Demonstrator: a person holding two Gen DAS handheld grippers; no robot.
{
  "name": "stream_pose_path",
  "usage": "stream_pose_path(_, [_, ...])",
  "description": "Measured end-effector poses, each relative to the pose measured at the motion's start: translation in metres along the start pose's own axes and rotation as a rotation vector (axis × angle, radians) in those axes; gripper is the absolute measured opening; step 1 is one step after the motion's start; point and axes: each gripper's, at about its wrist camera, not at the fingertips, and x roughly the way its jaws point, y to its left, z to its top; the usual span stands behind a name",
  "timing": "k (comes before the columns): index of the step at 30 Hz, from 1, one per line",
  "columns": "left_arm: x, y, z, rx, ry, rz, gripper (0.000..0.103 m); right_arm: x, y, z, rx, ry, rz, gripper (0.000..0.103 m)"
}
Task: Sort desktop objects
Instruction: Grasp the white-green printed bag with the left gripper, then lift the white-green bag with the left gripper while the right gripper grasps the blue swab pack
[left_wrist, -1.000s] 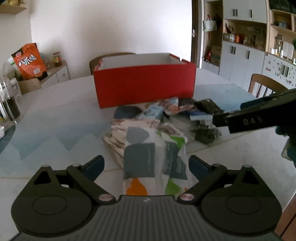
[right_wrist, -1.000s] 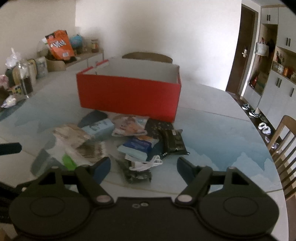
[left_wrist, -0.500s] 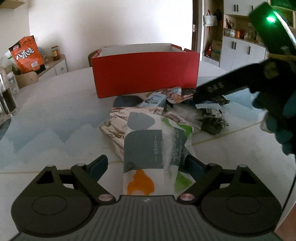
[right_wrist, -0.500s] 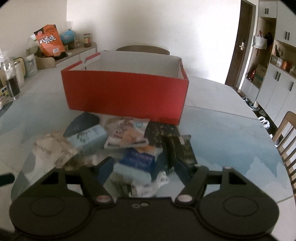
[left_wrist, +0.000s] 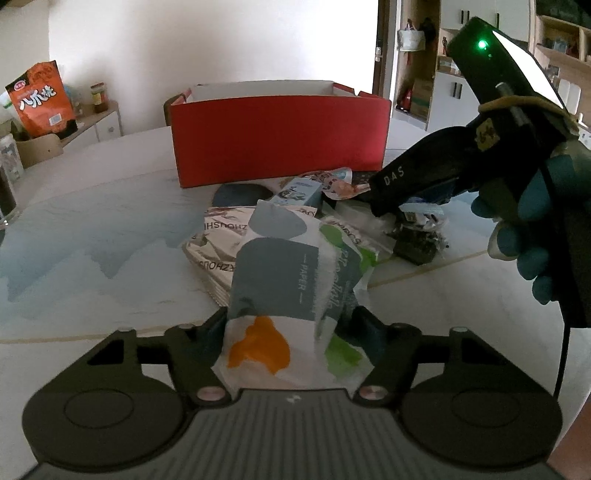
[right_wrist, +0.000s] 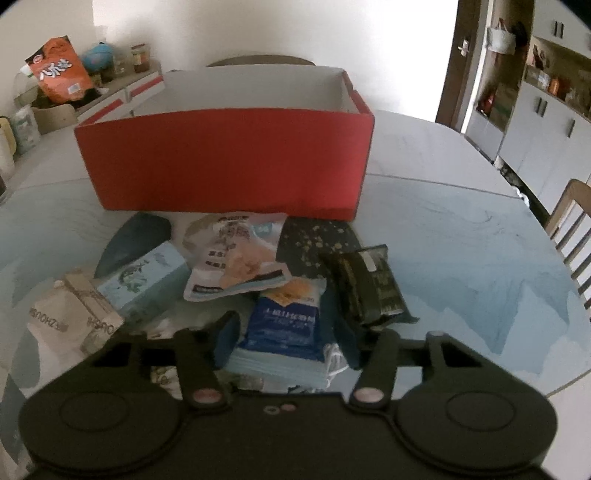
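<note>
The left gripper (left_wrist: 291, 325) is closing its jaws around a patterned tissue pack (left_wrist: 291, 295), and the 2 fingers already sit against the pack's sides, which bulge up between them; the pack rests on the pale table (left_wrist: 92, 258) at the near edge of the pile. The right gripper (right_wrist: 286, 341) is closing too, with a blue mask packet (right_wrist: 286, 317) between its jaws; the left finger (right_wrist: 227, 339) stands just beside the packet, but whether either pad presses it I cannot tell, since the packet's lower edge and the pads are hidden behind the tool body. The left wrist view shows the right gripper from outside, held in a blue-gloved hand (left_wrist: 524, 236), its tip lowered into the clutter, which covers most of the small items there. Only the right wrist view lays out the pile clearly: a light blue box (right_wrist: 147, 280), a snack pouch (right_wrist: 236, 258), a dark packet (right_wrist: 365, 284) and a beige paper pack (right_wrist: 70, 325), all just in front of the red box (right_wrist: 225, 162), whose white inside shows no contents from here. Dim light blurs the printed labels.
</note>
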Motion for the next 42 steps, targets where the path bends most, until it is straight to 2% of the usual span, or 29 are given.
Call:
stream_pose_path(7, [-0.001,0.006,0.004,-0.010,0.014,-0.025,0.058,0.000,-0.001,0.004,0.015,0.024,0.002,0.042])
stream_pose_path(15, [-0.006,0.017,0.011,-0.014,0.017,-0.052,0.045,-0.007,-0.003,0.005,0.014,0.023,-0.011,0.039])
stream_pose_path(22, [-0.012,0.027,0.021,-0.021,0.024,-0.081,0.040,-0.019,-0.003,0.008,0.014,0.007,-0.026,0.037])
stream_pose_path(31, [-0.023,0.042,0.046,-0.015,-0.006,-0.125,0.039,-0.045,-0.003,0.017,0.030,-0.032,-0.042,0.036])
stream_pose_path(32, [-0.024,0.043,0.049,-0.010,-0.012,-0.129,0.039,-0.049,-0.002,0.019,0.035,-0.039,-0.043,0.034])
stream_pose_path(33, [-0.025,0.043,0.052,-0.007,-0.018,-0.132,0.039,-0.052,-0.002,0.021,0.037,-0.046,-0.042,0.011])
stream_pose_path(34, [-0.025,0.044,0.055,-0.003,-0.024,-0.134,0.039,-0.055,-0.001,0.024,0.035,-0.049,-0.051,0.004])
stream_pose_path(35, [-0.025,0.044,0.058,-0.001,-0.027,-0.137,0.039,-0.059,-0.001,0.026,0.035,-0.057,-0.055,0.008])
stream_pose_path(38, [-0.026,0.046,0.064,0.003,-0.037,-0.144,0.039,-0.062,0.001,0.029,0.009,-0.053,-0.058,0.008])
stream_pose_path(42, [-0.024,0.048,0.063,0.010,-0.033,-0.150,0.039,-0.065,0.003,0.027,-0.028,-0.040,-0.038,0.022])
